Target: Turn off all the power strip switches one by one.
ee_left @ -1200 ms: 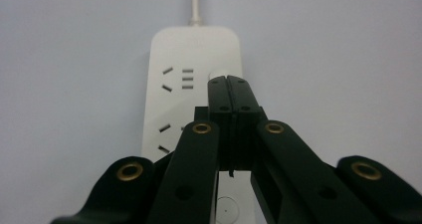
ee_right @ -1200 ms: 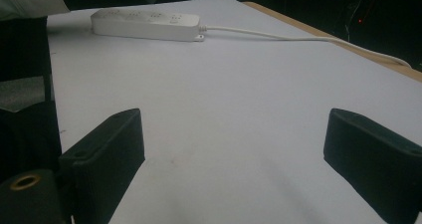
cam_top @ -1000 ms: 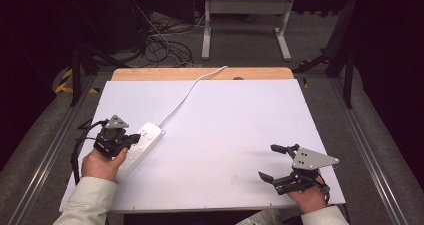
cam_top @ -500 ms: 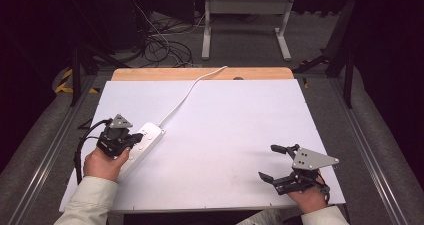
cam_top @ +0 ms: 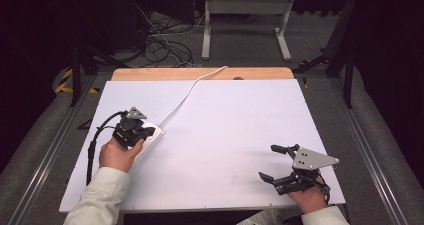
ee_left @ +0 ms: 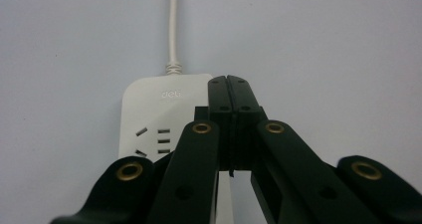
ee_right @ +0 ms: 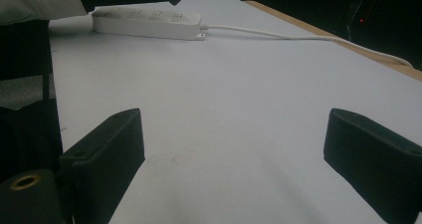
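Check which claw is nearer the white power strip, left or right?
Left. The left claw sits shut right over the power strip, near its cord end. The right claw rests open, far across the table.

power strip (cam_top: 150,137) | white, sockets up | flat on table's left | cord (cam_top: 190,91) runs to far edge

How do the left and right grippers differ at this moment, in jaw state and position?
The left gripper has its jaws pressed together with nothing between them; the right gripper has its jaws spread wide. The left gripper sits over the white power strip; the right gripper rests apart on bare white table. Both are hand-held.
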A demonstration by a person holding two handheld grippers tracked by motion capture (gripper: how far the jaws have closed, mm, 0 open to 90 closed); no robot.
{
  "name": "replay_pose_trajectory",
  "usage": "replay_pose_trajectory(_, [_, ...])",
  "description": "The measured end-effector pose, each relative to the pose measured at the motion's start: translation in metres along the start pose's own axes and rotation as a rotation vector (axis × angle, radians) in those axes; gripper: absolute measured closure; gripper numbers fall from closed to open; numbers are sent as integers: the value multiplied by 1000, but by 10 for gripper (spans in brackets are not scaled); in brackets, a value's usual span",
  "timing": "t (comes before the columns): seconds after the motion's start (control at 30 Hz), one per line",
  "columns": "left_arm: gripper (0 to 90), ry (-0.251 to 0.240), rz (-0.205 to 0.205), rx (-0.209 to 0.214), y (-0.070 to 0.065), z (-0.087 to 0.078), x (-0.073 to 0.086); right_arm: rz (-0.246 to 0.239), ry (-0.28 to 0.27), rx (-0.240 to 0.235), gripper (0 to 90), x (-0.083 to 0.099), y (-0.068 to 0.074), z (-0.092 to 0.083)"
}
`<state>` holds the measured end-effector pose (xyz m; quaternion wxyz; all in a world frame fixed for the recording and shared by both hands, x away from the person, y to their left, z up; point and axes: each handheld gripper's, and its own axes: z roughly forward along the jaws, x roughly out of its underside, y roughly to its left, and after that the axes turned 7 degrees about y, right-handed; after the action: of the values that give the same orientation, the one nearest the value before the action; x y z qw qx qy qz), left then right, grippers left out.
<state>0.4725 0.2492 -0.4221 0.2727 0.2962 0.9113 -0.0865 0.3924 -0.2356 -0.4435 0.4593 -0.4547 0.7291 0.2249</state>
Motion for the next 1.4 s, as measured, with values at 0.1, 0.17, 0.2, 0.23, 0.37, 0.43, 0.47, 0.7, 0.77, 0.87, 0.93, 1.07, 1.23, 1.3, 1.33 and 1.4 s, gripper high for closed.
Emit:
replay_pose_trajectory(0.1, [900, 3, -1, -6, 2, 0, 1, 0, -1, -1, 95, 0, 0, 0])
replay_pose_trajectory(0.17, [900, 3, -2, -10, 2, 0, 1, -1, 1, -1, 95, 0, 0, 0])
replay_pose_trajectory(0.2, [900, 2, -5, -11, 2, 0, 1, -2, 2, 0, 95, 0, 0, 0])
replay_pose_trajectory(0.23, [900, 2, -8, -6, 2, 0, 1, -2, 2, -1, 95, 0, 0, 0])
replay_pose_trajectory(0.37, [900, 11, -7, -17, 4, 2, 1, -1, 2, -1, 95, 0, 1, 1])
replay_pose_trajectory(0.43, [900, 17, -22, -15, 6, 3, 1, 0, 2, -1, 95, 0, 0, 1])
replay_pose_trajectory(0.47, [900, 31, -36, -20, 7, 5, 1, 0, 3, -1, 95, 0, 0, 0])
replay_pose_trajectory(0.7, [900, 77, -50, -21, 11, 14, -1, -1, 4, -2, 95, 0, 0, 1])
replay_pose_trajectory(0.77, [900, 85, -50, -16, 12, 16, 0, 1, 1, -4, 95, 0, 0, 1])
replay_pose_trajectory(0.87, [900, 93, -52, -12, 12, 18, 0, 1, 3, -5, 95, 0, 0, 1])
replay_pose_trajectory(0.93, [900, 105, -44, -16, 12, 19, -1, 1, 2, -5, 95, 0, 0, 1])
replay_pose_trajectory(1.07, [900, 124, -52, -6, 14, 20, 0, 2, 2, -4, 95, 0, 0, 1])
replay_pose_trajectory(1.23, [900, 131, -57, -6, 14, 20, 0, 0, 3, -4, 95, 0, 0, 1])
replay_pose_trajectory(1.3, [900, 135, -62, 2, 14, 21, 0, -1, 2, -4, 95, 0, 0, 1])
replay_pose_trajectory(1.33, [900, 138, -60, 3, 14, 21, 1, 0, 3, -2, 95, 0, 0, 0])
replay_pose_trajectory(1.4, [900, 137, -61, -3, 14, 22, 1, -1, 6, -2, 95, 0, 0, 0])
